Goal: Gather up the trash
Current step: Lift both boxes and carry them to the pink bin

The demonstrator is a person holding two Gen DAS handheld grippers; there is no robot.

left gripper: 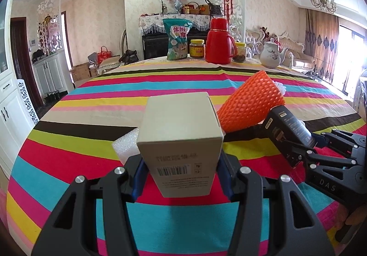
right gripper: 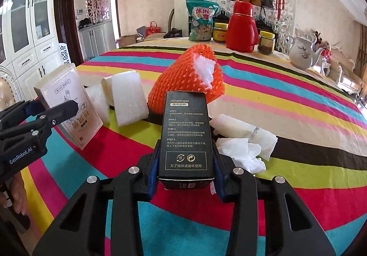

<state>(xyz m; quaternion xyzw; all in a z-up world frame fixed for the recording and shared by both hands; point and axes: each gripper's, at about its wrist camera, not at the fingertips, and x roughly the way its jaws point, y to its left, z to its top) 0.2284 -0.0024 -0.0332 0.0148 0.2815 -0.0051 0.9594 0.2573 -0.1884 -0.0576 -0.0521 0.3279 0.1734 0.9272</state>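
We grip a beige box (left gripper: 181,141) in our left tool (left gripper: 181,175) and a black box (right gripper: 186,139) in our right tool (right gripper: 186,178), both above the striped table (right gripper: 286,100), with orange netting (right gripper: 185,77), foam (right gripper: 128,100) and tissue (right gripper: 243,152) nearby.

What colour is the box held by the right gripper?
Black, with white print. The box in the right gripper shows best in the right wrist view.

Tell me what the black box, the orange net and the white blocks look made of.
Black box: matte printed cardboard, likely; crisp folded edges. Orange net: soft foam mesh, with an open lattice. White blocks: probably packing foam, with a grainy, faintly translucent surface.
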